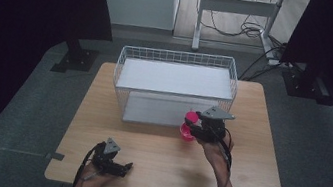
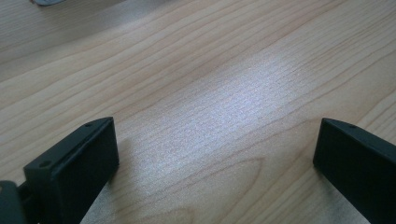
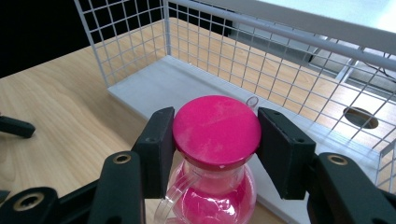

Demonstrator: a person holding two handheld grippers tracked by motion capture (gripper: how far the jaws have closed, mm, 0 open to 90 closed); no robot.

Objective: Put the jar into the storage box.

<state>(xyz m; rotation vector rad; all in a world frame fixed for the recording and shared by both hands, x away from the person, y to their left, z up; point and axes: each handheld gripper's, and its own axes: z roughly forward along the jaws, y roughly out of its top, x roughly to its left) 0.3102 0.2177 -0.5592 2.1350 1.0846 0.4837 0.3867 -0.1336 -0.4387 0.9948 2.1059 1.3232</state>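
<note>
High view: a wooden worktop [image 1: 159, 158] carries a white wire shelf rack [image 1: 174, 85] that stands along the far edge, its open front facing the person. The right gripper [image 1: 193, 126] is held just in front of the rack's lower shelf, toward the rack's right end, and a pink bottle [image 1: 188, 128] sits between its jaws. The person's right hand [image 1: 214, 146] holds this gripper from behind. The left gripper [image 1: 126, 167] rests low over the worktop near the near-left corner, well apart from the rack and the bottle, with the left hand [image 1: 93, 175] behind it. Left gripper view: the two black jaws stand spread wide, one at each lower corner, with bare wood grain of the worktop [image 2: 210, 93] between them and nothing held. Right gripper view: the jaws pinch the round pink cap [image 3: 216, 130] of the bottle from both sides, both pads touching its rim. Below the cap the clear body [image 3: 210, 198] shows pink contents and a transparent handle loop on its left side. Directly beyond the bottle lies the rack's white lower shelf [image 3: 168, 86], bounded by wire mesh walls [image 3: 126, 37], and the upper shelf crosses the top right corner.
</note>
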